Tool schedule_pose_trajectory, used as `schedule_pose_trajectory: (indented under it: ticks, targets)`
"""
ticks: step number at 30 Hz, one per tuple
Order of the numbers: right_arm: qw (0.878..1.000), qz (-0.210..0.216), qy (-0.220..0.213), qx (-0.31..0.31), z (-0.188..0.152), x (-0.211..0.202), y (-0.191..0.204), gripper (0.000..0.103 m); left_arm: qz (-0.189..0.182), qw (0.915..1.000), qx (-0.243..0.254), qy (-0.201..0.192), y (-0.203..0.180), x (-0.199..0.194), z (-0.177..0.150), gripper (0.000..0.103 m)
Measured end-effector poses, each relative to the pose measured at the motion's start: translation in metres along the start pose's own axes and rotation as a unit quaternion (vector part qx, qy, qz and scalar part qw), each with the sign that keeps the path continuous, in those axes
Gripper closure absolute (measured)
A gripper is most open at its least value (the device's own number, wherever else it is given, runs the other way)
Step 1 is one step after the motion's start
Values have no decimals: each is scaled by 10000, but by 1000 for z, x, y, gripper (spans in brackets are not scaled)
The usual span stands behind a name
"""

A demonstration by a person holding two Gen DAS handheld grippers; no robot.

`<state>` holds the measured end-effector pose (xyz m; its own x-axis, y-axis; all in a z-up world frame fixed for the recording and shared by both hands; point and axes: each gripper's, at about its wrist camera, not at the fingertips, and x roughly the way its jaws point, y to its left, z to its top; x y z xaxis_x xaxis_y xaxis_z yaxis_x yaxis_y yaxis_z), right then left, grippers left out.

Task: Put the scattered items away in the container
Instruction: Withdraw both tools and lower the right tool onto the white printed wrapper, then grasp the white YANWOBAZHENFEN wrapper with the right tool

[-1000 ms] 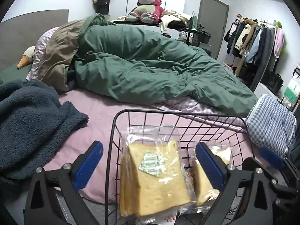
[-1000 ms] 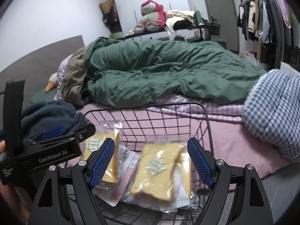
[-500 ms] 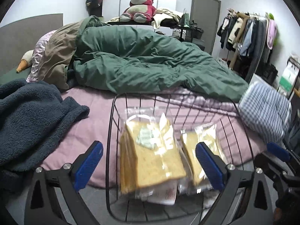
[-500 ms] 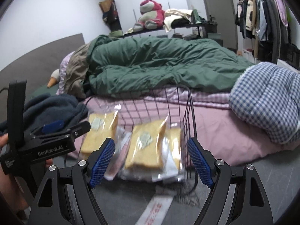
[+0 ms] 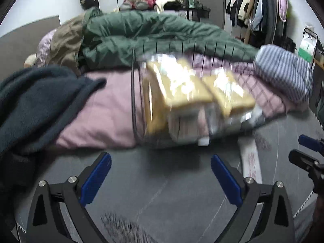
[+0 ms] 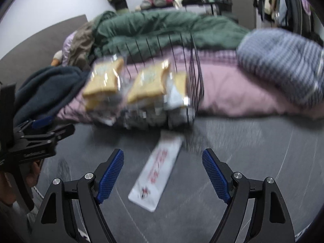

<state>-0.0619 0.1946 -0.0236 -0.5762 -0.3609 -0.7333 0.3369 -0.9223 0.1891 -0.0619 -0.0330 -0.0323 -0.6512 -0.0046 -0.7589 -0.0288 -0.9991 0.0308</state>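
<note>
Bedroom floor (image 6: pixel 243 162), bed behind. The wire basket (image 6: pixel 194 77) already holds bagged bread; a flat white packet (image 6: pixel 157 172) lies just ahead of the right gripper (image 6: pixel 163 174), jaws wide, empty. Left gripper (image 5: pixel 161 179) wide too. Packet looks light, floppy, slippery; probably pinch an edge.

A green duvet (image 5: pixel 162 34) lies heaped on the pink-sheeted bed (image 5: pixel 105 113), a dark blue fleece blanket (image 5: pixel 34 101) at its edge, a checked pillow (image 6: pixel 283 64) opposite.
</note>
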Motion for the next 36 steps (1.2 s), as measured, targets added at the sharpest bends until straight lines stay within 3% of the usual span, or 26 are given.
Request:
schedule_pose_trajectory:
  ticks: [4,10,16,19,22,27,30,36]
  targets:
    - [9993,-28,377,11,-16,26,4,21,12,9996,-28,265,3,7,-16,5]
    - [9981,-83,564,233,-19,60,9,21,46,9989,102,451,-3,19,-26,5]
    - [9952,-608,715,293,-22,96,15,21,15,9989,156,451,-3,20,-26,5]
    - [9934,-915,688,19,-22,108,26,18,39,9988,125,480,1,20,-25,5]
    - [9926,-952,741,-168,-24,110,31,19,17,9989,14,470,4,19,-23,5]
    - [9917,-886,878,-314,-26,100,28,53,-13,9991,63,415,-2,17,-20,5]
    - [9919,-764,954,-360,-30,93,24,59,-32,9990,98,439,-8,18,-20,5]
    - [9911,-597,1087,-484,-42,74,16,62,-119,9992,139,362,-20,11,-17,5]
